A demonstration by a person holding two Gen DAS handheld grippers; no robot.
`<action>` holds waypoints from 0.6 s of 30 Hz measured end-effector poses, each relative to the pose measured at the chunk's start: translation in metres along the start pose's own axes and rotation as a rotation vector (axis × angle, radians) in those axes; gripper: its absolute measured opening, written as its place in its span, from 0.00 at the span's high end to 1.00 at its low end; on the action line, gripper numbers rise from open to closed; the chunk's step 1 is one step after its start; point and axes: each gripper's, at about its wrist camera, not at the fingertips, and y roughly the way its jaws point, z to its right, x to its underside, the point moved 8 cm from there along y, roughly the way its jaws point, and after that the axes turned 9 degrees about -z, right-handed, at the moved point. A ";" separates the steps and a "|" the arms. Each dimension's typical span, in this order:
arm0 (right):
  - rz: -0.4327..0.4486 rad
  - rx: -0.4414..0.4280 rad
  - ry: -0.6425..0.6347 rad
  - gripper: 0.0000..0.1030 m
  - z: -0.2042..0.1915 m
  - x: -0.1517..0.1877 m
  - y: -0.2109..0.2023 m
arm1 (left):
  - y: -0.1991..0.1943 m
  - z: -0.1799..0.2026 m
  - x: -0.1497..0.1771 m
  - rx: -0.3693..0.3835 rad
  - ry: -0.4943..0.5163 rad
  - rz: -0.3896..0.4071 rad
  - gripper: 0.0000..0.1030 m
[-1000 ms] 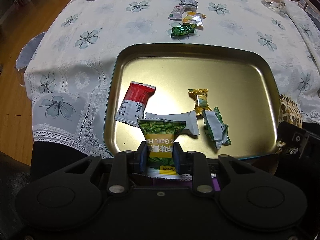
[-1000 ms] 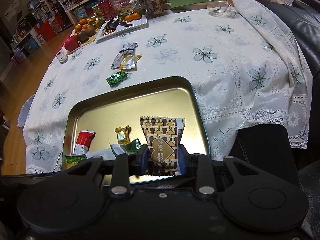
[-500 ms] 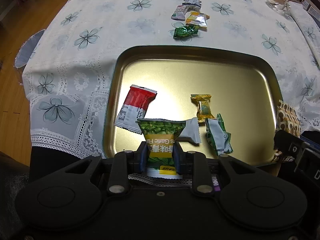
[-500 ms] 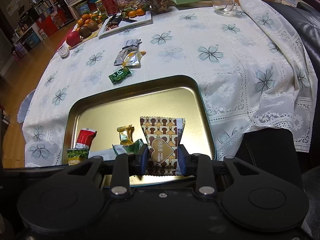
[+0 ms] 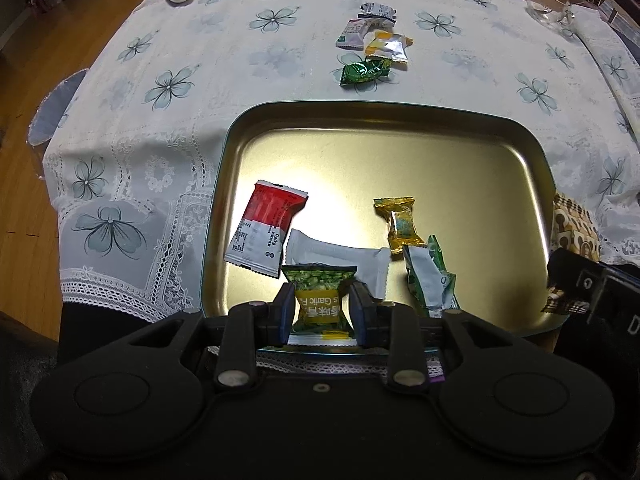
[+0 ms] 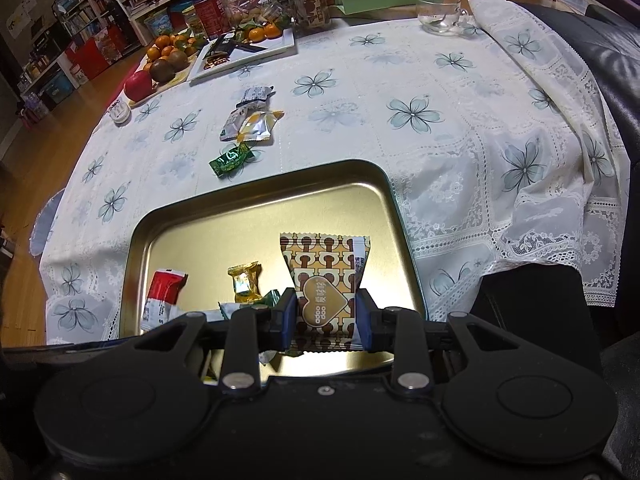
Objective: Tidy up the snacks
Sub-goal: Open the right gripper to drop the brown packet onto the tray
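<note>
A gold metal tray lies on the flowered tablecloth. My left gripper is shut on a green garlic-pea packet above the tray's near edge. My right gripper is shut on a brown patterned packet above the tray's near right part; that packet also shows in the left wrist view. In the tray lie a red-and-white packet, a white packet, a yellow candy and a green-and-silver packet.
Beyond the tray lie a dark green candy, a yellow-silver packet and two grey packets. Fruit, a white plate, jars and a glass cup stand at the far edge.
Both grippers have drawn back a little toward the tray's near edge with their packets still held. The snacks in the tray have not moved.
</note>
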 end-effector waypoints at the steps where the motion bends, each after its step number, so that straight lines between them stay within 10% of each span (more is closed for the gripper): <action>1: 0.005 -0.003 0.002 0.68 0.000 -0.001 0.000 | 0.000 0.000 0.000 0.000 0.000 0.000 0.61; 18: -0.033 -0.022 0.002 0.56 -0.004 0.013 0.003 | 0.003 -0.003 0.009 -0.010 -0.008 -0.021 0.61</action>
